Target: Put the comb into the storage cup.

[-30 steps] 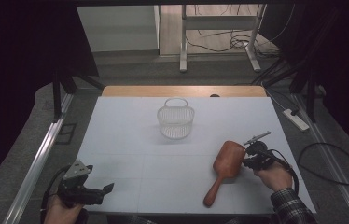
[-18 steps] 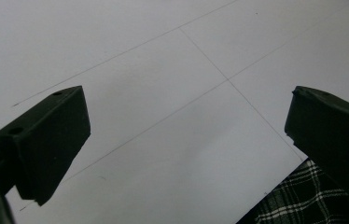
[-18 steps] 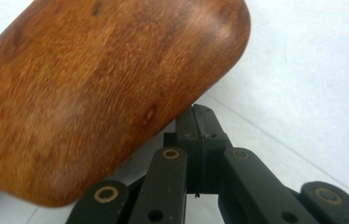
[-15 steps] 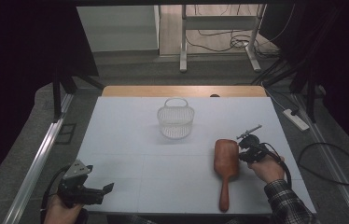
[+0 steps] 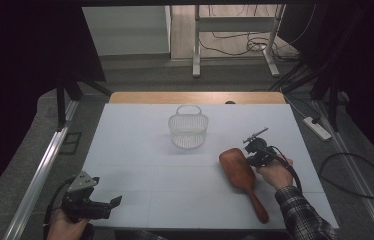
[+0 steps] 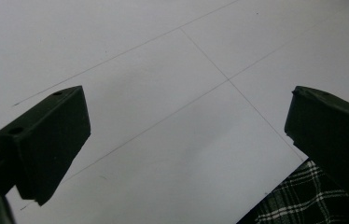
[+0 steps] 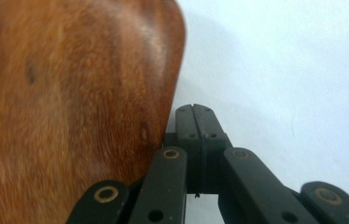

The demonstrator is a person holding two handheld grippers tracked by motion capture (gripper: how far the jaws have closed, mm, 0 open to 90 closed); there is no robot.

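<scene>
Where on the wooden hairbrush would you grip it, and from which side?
Probably the handle: it is narrow, lies flat on the table and has bare surface on both sides. Come from above, jaws across it. The hairbrush head looks too broad.

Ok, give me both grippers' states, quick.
Left gripper: open, empty, above the table.
Right gripper: shut, holding nothing, closed tips against the edge of the wooden brush.

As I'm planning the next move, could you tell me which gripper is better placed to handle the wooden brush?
Right: the right gripper, shut, touches the wooden brush; the left gripper sits far off at the near-left corner.
</scene>
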